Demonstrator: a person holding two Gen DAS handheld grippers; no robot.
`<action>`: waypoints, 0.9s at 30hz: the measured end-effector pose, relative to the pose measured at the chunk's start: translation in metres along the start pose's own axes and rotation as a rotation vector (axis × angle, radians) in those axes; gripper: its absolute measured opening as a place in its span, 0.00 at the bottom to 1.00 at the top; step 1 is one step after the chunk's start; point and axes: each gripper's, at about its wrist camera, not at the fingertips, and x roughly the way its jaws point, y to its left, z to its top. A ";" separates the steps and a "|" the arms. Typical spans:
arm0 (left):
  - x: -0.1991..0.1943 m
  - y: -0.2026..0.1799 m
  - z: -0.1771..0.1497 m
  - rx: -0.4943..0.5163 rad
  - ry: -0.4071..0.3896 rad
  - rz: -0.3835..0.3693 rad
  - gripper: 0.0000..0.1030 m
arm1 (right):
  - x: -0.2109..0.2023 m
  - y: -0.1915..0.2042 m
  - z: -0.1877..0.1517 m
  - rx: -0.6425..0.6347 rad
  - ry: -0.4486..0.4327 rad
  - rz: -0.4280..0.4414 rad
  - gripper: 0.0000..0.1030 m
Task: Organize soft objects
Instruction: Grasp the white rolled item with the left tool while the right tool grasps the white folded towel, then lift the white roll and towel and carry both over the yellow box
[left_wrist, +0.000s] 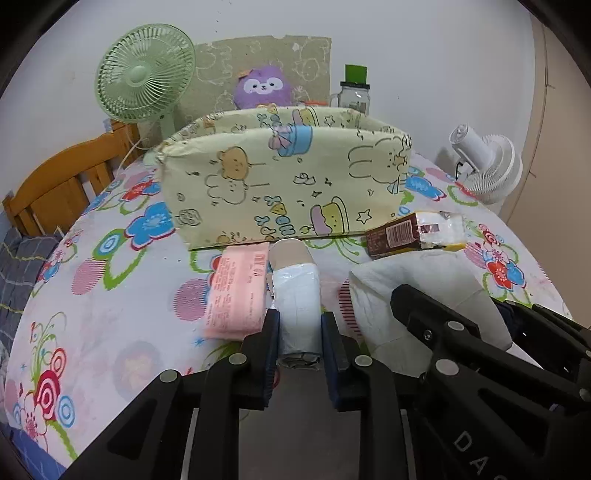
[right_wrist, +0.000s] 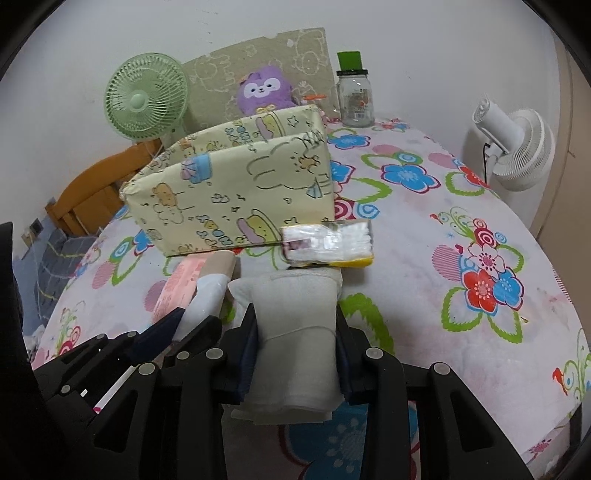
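Note:
My left gripper (left_wrist: 300, 321) is shut on a white plastic-wrapped roll (left_wrist: 295, 288) that lies on the flowered bedsheet, its beige end toward a pale yellow cartoon-print fabric bin (left_wrist: 280, 184). A pink flat pack (left_wrist: 238, 291) lies against the roll's left side. My right gripper (right_wrist: 295, 321) is shut on a folded white cloth (right_wrist: 295, 291). A tissue pack (right_wrist: 328, 243) with brown and yellow wrapping rests just beyond the cloth, at the bin's (right_wrist: 229, 192) right front corner. In the right wrist view, the left gripper (right_wrist: 192, 317) and roll (right_wrist: 207, 295) show on the left.
Behind the bin stand a purple plush toy (left_wrist: 262, 86), a green fan (left_wrist: 144, 74) and a glass jar with a green lid (left_wrist: 354, 92). A white fan (right_wrist: 517, 147) sits at the bed's right edge. A wooden bed frame (left_wrist: 55, 184) is at left.

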 end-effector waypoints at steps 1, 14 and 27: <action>-0.004 0.001 -0.001 -0.003 -0.007 0.003 0.20 | -0.002 0.001 0.000 -0.003 -0.003 0.001 0.38; -0.051 0.011 0.004 -0.022 -0.101 -0.007 0.20 | -0.051 0.021 0.004 -0.028 -0.095 0.002 0.38; -0.108 0.013 0.034 -0.026 -0.219 -0.011 0.20 | -0.111 0.038 0.031 -0.043 -0.223 -0.009 0.38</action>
